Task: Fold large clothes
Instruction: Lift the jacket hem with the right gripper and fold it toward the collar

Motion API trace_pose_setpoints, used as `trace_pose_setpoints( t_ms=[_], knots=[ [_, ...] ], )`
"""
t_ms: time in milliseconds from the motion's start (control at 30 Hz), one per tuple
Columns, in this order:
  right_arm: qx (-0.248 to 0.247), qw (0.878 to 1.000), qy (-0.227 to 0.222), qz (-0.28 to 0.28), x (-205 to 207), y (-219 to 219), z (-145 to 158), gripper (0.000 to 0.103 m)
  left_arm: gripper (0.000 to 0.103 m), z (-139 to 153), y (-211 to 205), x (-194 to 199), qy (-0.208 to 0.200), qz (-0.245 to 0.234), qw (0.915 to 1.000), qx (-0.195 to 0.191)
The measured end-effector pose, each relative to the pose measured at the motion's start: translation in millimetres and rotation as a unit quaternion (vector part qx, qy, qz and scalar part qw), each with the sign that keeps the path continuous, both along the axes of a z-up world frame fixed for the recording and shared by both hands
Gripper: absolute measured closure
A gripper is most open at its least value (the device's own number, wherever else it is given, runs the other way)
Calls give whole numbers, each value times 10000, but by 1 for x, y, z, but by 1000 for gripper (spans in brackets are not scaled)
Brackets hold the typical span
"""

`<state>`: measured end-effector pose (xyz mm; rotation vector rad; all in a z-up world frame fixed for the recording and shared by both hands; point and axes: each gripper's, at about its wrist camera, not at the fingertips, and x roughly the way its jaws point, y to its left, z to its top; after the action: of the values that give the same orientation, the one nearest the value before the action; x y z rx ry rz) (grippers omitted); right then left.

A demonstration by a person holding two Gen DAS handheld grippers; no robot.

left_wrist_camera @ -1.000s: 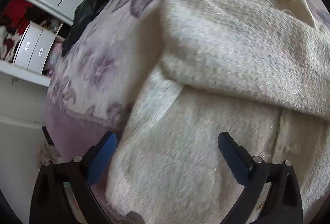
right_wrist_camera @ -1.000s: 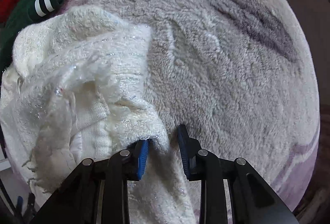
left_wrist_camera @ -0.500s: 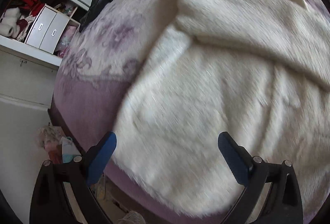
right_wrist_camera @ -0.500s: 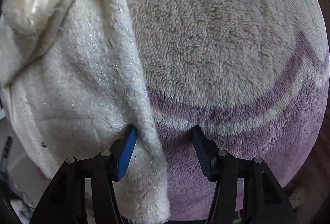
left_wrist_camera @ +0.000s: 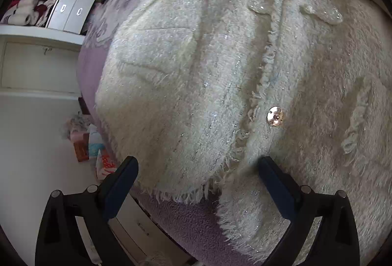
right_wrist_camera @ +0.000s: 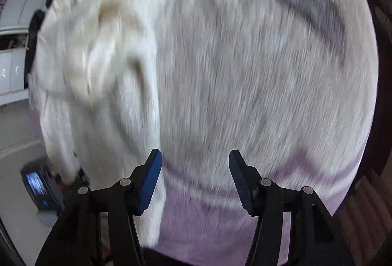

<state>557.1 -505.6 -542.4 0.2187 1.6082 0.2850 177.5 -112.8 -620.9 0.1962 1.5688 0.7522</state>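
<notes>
Your left gripper (left_wrist_camera: 198,175) is hanging spread wide over the fringed hem of the cream jacket (left_wrist_camera: 220,74), nothing between its fingers; the jacket is lying across the purple blanket (left_wrist_camera: 186,219), filling the frame's centre and right, its round button (left_wrist_camera: 275,116) sitting right of centre. Your right gripper (right_wrist_camera: 194,168) is standing spread apart, jaws having just been opening, gripping nothing; the blurred jacket edge (right_wrist_camera: 103,57) is lying at left, beside the left finger.
</notes>
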Motion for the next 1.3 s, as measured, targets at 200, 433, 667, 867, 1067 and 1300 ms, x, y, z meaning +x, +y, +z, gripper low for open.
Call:
trace_pose_setpoints(
  t_ms=[200, 433, 667, 867, 1067, 1300],
  knots=[
    [1920, 9686, 385, -1533, 89, -33, -29, 44, 1, -1, -5, 5, 91, -73, 9998, 176],
    [2776, 9197, 1569, -2289, 139, -24, -84, 36, 1, -6, -22, 4, 76, 140, 9997, 172],
    [1335, 9784, 554, -1480, 183, -18, -56, 97, 1, -3, -15, 1, 53, 200, 9997, 131],
    [1387, 9869, 660, -502, 159, -2, 5, 67, 1, 51, -44, -8, -299, -70, 9992, 247],
    [725, 9967, 369, -24, 73, -80, 60, 43, 1, 93, -140, -23, -449, -912, 9948, 37],
    [58, 9984, 472, -309, 9, -176, 39, 41, 1, 57, -279, -37, -449, -2472, 9662, 574]
  ],
)
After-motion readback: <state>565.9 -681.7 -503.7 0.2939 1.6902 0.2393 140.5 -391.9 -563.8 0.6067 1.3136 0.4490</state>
